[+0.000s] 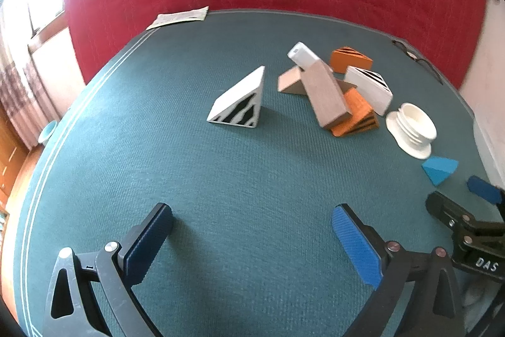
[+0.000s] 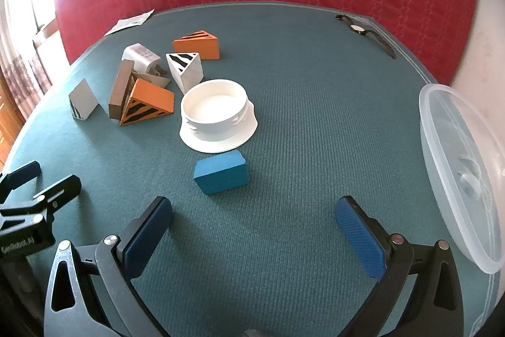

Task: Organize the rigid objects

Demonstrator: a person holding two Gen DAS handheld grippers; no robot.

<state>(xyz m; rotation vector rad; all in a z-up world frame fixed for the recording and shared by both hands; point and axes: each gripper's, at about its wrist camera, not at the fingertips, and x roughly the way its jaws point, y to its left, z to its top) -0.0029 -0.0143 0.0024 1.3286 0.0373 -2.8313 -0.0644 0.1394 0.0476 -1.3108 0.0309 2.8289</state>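
Blue block (image 2: 221, 176) lies just ahead of the empty, wide-open right gripper (image 2: 252, 229), long axis crosswise; the equally open left gripper (image 1: 252, 232) hovers farther off.

Both wrist cameras look down over the shared table (image 1: 189, 163).

Block (image 2: 221, 175) just before bowl (image 2: 217, 119), wedges (image 2: 148, 105) heaped left, container (image 2: 457, 166) far right
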